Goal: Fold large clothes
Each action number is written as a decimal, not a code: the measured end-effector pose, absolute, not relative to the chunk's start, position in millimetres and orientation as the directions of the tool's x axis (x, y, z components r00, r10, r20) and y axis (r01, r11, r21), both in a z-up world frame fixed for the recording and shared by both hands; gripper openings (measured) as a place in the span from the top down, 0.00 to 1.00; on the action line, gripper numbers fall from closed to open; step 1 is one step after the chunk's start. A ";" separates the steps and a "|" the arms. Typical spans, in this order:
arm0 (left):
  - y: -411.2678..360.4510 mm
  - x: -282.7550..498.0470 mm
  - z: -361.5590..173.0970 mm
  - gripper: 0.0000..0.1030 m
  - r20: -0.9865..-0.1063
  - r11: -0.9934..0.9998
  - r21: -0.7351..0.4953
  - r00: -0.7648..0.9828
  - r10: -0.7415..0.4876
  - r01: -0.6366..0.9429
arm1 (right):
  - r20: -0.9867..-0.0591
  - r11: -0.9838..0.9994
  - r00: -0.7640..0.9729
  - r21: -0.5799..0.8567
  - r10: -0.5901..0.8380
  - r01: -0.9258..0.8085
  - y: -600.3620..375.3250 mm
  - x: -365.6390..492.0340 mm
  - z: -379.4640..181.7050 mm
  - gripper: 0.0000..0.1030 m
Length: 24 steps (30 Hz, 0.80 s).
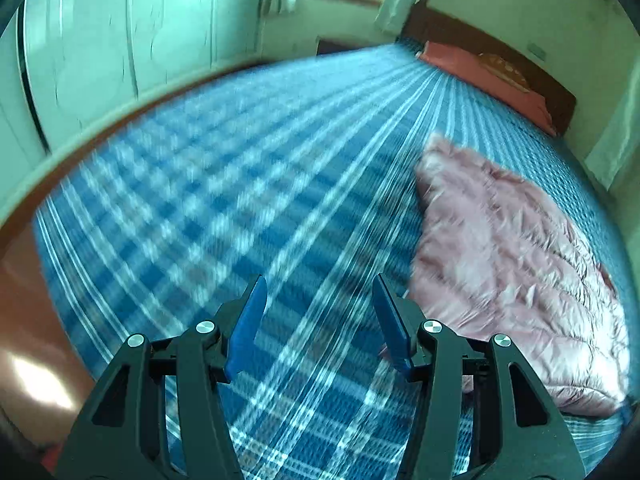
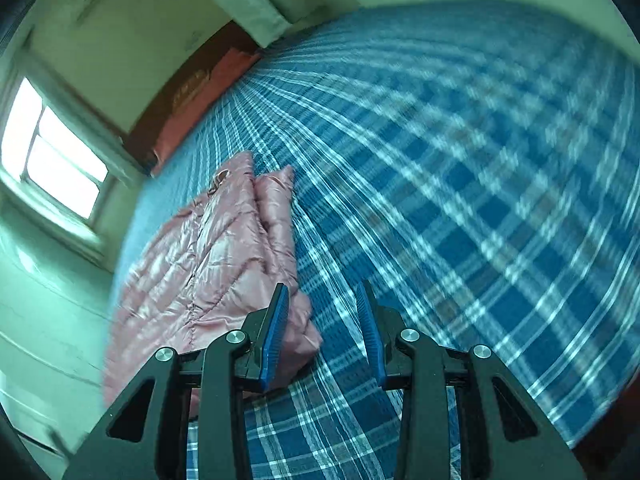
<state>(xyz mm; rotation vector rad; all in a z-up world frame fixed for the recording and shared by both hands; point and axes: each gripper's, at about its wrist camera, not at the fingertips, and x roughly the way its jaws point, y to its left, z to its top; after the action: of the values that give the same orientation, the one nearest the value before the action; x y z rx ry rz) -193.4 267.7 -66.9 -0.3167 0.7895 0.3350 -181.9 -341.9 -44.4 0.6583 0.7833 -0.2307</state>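
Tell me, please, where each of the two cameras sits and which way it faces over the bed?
Left wrist: on the left tongs, looking down along the open blue fingers across the plaid bedspread; pink quilted jacket at right.
Right wrist: on the right tongs, also angled down, fingers apart and empty; jacket at left, window beyond.
Shared: jacket, bedspread, red pillow by the headboard.

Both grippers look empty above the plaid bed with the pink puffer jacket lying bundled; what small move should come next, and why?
Probably bring the right gripper down onto the near edge of the pink jacket. Its jaws stand apart with nothing between them, as do the left gripper's, and the jacket lies loosely bundled on the plaid bedspread.
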 end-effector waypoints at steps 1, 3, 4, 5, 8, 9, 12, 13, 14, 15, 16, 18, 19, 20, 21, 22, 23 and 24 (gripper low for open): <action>258.1 -192.4 -55.8 0.42 -0.708 0.914 -0.121 0.679 0.194 -0.387 | -0.714 0.794 0.700 0.445 0.035 0.414 -337.1 -178.8 -38.9 0.65; 241.7 -189.2 -43.3 0.35 -0.677 0.933 -0.093 0.709 0.196 -0.347 | -0.704 0.837 0.710 0.400 0.020 0.374 -319.6 -167.2 -25.0 0.61; 229.2 -185.1 -37.5 0.34 -0.667 0.948 -0.085 0.724 0.176 -0.308 | -0.699 0.862 0.715 0.375 0.021 0.341 -306.5 -159.0 -18.4 0.56; 219.1 -180.4 -35.0 0.33 -0.666 0.957 -0.081 0.730 0.156 -0.279 | -0.693 0.876 0.720 0.363 0.026 0.318 -296.2 -153.5 -15.8 0.46; 190.7 -162.2 -34.7 0.33 -0.680 0.973 -0.080 0.725 0.106 -0.216 | -0.696 0.925 0.714 0.318 0.079 0.208 -257.4 -130.7 -10.4 0.43; 181.5 -154.7 -35.6 0.33 -0.687 0.977 -0.083 0.722 0.088 -0.198 | -0.701 0.938 0.707 0.302 0.098 0.170 -243.4 -122.4 -10.9 0.43; 149.9 -135.9 -41.2 0.33 -0.701 0.987 -0.064 0.711 0.059 -0.145 | -0.715 0.971 0.691 0.224 0.104 0.086 -206.6 -101.3 -12.1 0.46; 138.9 -130.0 -44.3 0.33 -0.707 0.990 -0.055 0.706 0.053 -0.129 | -0.714 0.975 0.692 0.212 0.108 0.067 -196.9 -95.9 -10.8 0.48; 133.0 -123.8 -46.5 0.33 -0.711 0.992 -0.050 0.702 0.048 -0.118 | -0.718 0.980 0.686 0.197 0.118 0.037 -184.1 -85.4 -10.1 0.52; 125.7 -119.6 -48.4 0.35 -0.713 0.993 -0.044 0.700 0.047 -0.111 | -0.719 0.981 0.684 0.194 0.128 0.020 -175.6 -78.3 -8.9 0.55; 117.4 -110.8 -49.6 0.35 -0.714 0.994 -0.032 0.698 0.051 -0.106 | -0.719 0.981 0.682 0.195 0.137 0.009 -169.3 -72.2 -8.9 0.56; 109.1 -99.7 -52.1 0.41 -0.716 0.995 -0.023 0.696 0.052 -0.098 | -0.718 0.980 0.677 0.200 0.159 -0.017 -153.5 -57.2 -7.8 0.56; 103.7 -92.2 -54.9 0.41 -0.722 0.995 -0.016 0.689 0.054 -0.095 | -0.721 0.980 0.674 0.196 0.161 -0.025 -146.8 -52.0 -7.6 0.56; 98.5 -87.6 -55.7 0.41 -0.727 0.995 -0.013 0.684 0.057 -0.096 | -0.727 0.982 0.667 0.188 0.162 -0.034 -140.1 -45.8 -9.0 0.56; 95.7 -82.8 -58.6 0.42 -0.733 0.995 -0.011 0.678 0.057 -0.095 | -0.734 0.982 0.660 0.182 0.163 -0.040 -136.8 -41.6 -11.3 0.56; 92.0 -77.5 -63.3 0.42 -0.742 0.996 -0.003 0.667 0.061 -0.094 | -0.741 0.984 0.651 0.176 0.161 -0.044 -135.3 -38.2 -14.4 0.56; 90.0 -75.0 -67.1 0.42 -0.749 0.995 0.006 0.660 0.067 -0.095 | -0.748 0.984 0.645 0.170 0.159 -0.045 -129.6 -33.6 -18.0 0.56; 86.9 -71.3 -72.5 0.42 -0.757 0.995 0.025 0.649 0.083 -0.098 | -0.754 0.985 0.638 0.164 0.155 -0.046 -125.7 -31.1 -21.8 0.56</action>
<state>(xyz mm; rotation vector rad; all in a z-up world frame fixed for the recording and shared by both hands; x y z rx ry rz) -71.3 86.9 -72.5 -0.0186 0.8591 0.1027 -31.1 -125.7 -21.8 0.1337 0.8718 0.1155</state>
